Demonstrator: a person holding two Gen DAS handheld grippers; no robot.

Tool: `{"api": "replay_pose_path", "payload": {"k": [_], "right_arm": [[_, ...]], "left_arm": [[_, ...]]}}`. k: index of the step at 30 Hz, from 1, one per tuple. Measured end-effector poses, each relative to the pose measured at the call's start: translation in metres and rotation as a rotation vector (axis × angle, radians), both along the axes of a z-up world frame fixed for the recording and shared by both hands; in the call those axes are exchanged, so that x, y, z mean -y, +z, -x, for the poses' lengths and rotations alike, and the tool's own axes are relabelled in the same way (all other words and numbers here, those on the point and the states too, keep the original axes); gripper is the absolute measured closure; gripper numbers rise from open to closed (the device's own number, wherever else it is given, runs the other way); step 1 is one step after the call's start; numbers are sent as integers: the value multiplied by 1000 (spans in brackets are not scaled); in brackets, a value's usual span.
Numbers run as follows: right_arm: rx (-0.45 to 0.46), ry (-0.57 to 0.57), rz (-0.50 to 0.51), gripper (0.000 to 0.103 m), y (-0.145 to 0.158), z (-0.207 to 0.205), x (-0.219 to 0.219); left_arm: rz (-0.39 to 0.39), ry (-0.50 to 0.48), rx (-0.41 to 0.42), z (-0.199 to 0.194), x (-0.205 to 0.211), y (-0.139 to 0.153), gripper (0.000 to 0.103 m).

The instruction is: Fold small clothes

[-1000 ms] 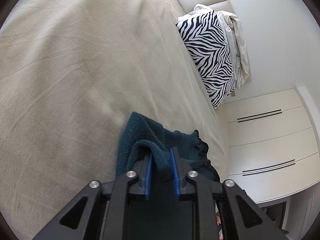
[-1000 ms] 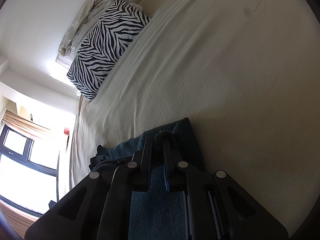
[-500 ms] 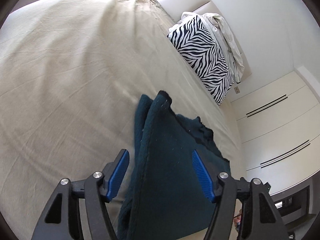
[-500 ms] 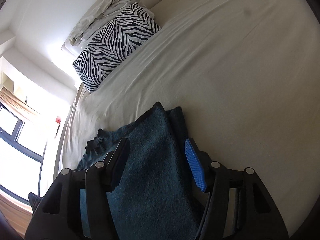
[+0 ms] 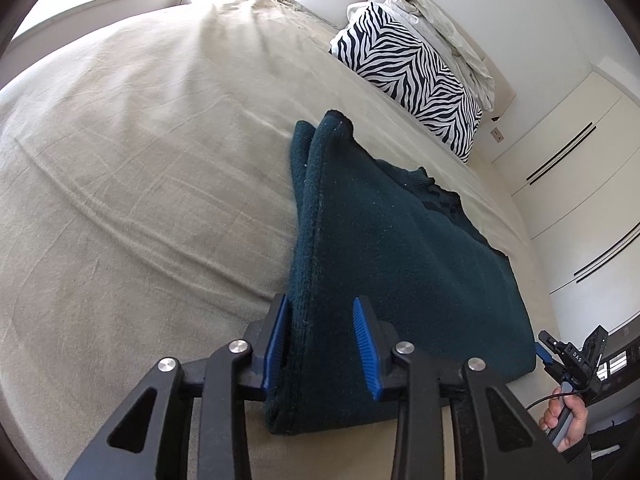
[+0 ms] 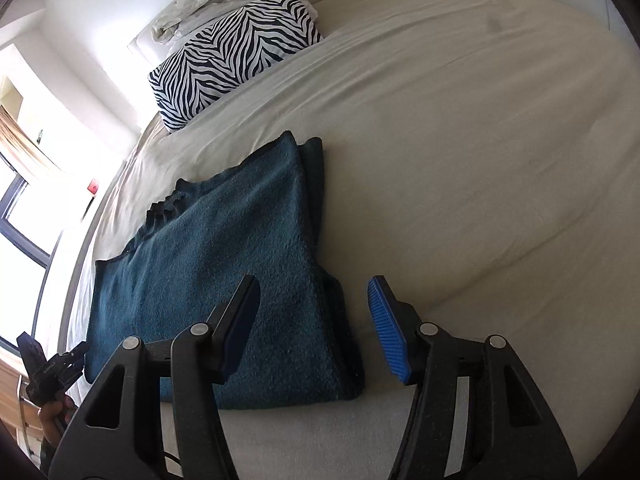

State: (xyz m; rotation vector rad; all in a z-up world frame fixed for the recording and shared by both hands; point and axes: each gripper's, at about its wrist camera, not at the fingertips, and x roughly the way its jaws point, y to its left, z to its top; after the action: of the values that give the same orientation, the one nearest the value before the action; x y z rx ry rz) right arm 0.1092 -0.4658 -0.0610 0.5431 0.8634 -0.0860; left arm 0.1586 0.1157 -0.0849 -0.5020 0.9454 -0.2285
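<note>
A dark teal knitted garment (image 5: 400, 260) (image 6: 224, 240) lies folded flat on the beige bed sheet (image 5: 140, 160) (image 6: 460, 140). My left gripper (image 5: 320, 302) hovers at its near left corner. Its jaws are closing, with the folded edge between the blue pads (image 5: 276, 336), which do not squeeze it. Over the near right corner, my right gripper (image 6: 314, 284) stands open, the garment's edge under the gap and one blue pad (image 6: 388, 328) beside the cloth. Each wrist view also catches the other gripper small at its lower corner, held by a hand (image 5: 564, 420) (image 6: 52, 412).
A zebra-striped pillow (image 5: 408, 76) (image 6: 236, 52) leans at the head of the bed with crumpled white bedding (image 5: 440, 28) (image 6: 208, 4) behind it. White wardrobe doors (image 5: 580, 160) stand past the bed's edge. A bright window (image 6: 20, 208) is on the opposite side.
Both grippers let go of the garment's far edge, opened and drew back to its near corners. The garment now lies folded over. The left jaws have since narrowed.
</note>
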Motion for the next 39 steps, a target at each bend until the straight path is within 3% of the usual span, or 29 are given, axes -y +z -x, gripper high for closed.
{"api": "replay_pose_path", "payload": {"k": [5, 8, 18, 28, 39], "right_arm": [[-15, 52, 54, 51, 1, 1, -8], [-53, 84, 105, 66, -4, -6, -18], [-55, 60, 142, 92, -2, -3, -16], [-38, 62, 206, 94, 13, 2, -28], [-57, 60, 190, 98, 8, 11, -24]], "left_arm": [[-29, 3, -3, 3, -1, -2, 82], [-38, -1, -4, 3, -1, -3, 87], [-86, -19, 13, 3, 5, 0, 93], [-105, -24, 42, 10, 6, 6, 95], [-101, -24, 22, 14, 3, -4, 96]]}}
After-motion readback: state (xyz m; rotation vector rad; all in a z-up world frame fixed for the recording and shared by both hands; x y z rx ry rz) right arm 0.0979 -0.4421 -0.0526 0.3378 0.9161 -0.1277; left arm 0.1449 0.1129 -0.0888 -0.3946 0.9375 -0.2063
